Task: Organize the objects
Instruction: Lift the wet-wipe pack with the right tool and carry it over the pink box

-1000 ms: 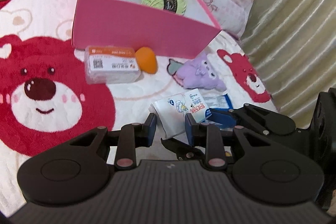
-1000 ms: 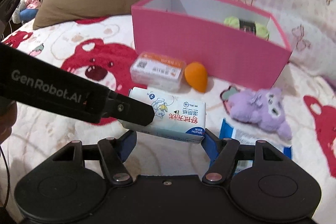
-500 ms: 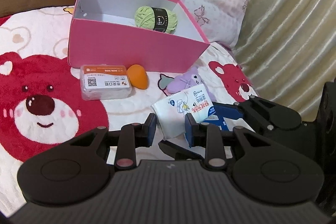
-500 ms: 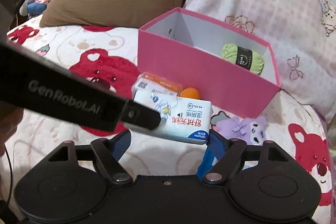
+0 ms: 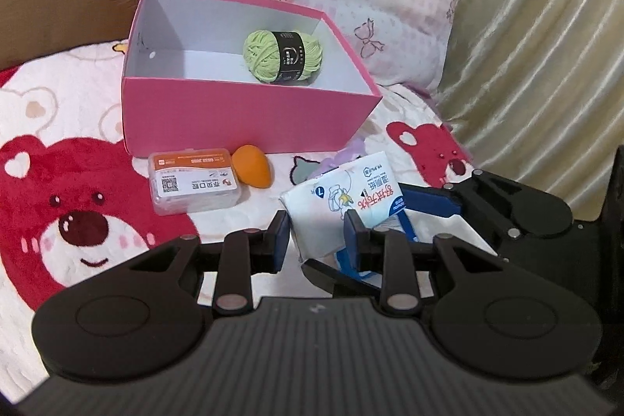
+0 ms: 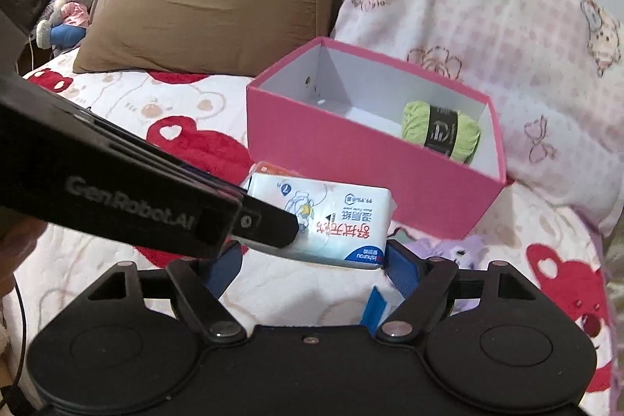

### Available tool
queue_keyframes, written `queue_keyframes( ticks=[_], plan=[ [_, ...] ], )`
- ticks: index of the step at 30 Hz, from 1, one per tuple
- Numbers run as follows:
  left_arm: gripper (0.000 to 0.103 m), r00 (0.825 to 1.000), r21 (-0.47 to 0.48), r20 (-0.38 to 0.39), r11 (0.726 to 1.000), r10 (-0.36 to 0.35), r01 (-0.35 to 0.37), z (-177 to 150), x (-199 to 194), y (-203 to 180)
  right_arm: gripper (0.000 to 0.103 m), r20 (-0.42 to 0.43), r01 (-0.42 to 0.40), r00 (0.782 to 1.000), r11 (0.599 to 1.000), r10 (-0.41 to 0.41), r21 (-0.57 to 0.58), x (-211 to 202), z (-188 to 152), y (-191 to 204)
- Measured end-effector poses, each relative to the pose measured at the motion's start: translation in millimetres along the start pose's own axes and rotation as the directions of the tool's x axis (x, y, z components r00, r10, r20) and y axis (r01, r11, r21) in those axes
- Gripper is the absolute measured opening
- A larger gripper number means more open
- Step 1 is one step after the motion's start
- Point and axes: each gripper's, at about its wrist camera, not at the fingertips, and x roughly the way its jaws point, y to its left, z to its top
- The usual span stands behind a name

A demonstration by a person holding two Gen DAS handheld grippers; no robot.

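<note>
Green yarn ball (image 5: 283,55) already lay inside pink cardboard box (image 5: 249,115). Left claw (image 5: 316,234) gripped white wet-wipe pack (image 5: 343,199), lifted before box; right claw (image 6: 312,260) flanked it, pad contact unclear. Orange-lidded clear case (image 5: 194,181), orange egg sponge (image 5: 252,165), purple plush (image 6: 464,248) remained on bed before box.

bed (image 5: 97,112): bear-print blanket | on it: pink box (image 5: 241,119), clear case with orange label (image 5: 193,184) and orange egg-shaped sponge (image 5: 252,170) just before box, purple plush (image 6: 464,248), brown pillow (image 6: 202,10), pink pillow (image 6: 487,26)

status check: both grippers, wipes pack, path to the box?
Left gripper shut on wipes pack, pack off the bed. Right gripper jaws open around the pack. Pink box ahead, holding only green yarn; nothing blocking.
</note>
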Motion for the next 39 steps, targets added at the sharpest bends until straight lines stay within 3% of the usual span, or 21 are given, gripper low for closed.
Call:
queue_keyframes(
  ticks=[4,9,16,21,25,28,34,39],
  plan=[
    [0.029,1.0,-0.004,-0.01,1.0,0.008,-0.008,11.2,-6.9,-0.9,0.083,0.007,0.002,1.0,1.0,-0.001,-0.014,-7.1,6.2,0.7],
    [0.029,1.0,-0.012,0.005,1.0,0.004,-0.004,31.7,-16.4,1.3,0.085,0.032,-0.07,0.997,0.994,0.068,0.078,-14.5,20.4,-9.3],
    [0.031,0.999,-0.024,0.029,1.0,0.016,-0.015,67.4,-20.7,4.7,0.085,0.061,-0.108,0.993,0.989,0.102,0.101,-13.4,51.9,-22.7],
    [0.032,1.0,-0.026,0.015,0.999,0.025,-0.024,93.3,-10.0,5.3,0.085,0.055,-0.119,0.992,0.992,0.117,0.033,-1.7,73.8,-30.2],
    [0.032,1.0,-0.062,-0.011,0.998,0.023,-0.024,112.3,4.3,10.5,0.084,0.047,-0.119,0.992,0.991,0.116,0.066,10.4,90.2,-46.0],
    [0.032,0.999,-0.038,-0.021,0.999,0.024,-0.025,127.0,12.0,12.5,0.081,0.037,-0.134,0.991,0.985,0.13,0.113,20.7,100.0,-58.8],
    [0.03,0.997,0.022,-0.003,0.997,0.079,-0.079,150.2,32.3,16.3,0.069,0.03,-0.181,0.983,0.954,0.179,0.241,49.7,110.7,-89.1],
    [0.03,0.989,0.004,-0.034,0.989,0.145,-0.145,160.3,68.9,27.8,0.067,-0.026,-0.155,0.986,0.965,0.164,0.211,84.3,118.2,-96.0]
  ],
)
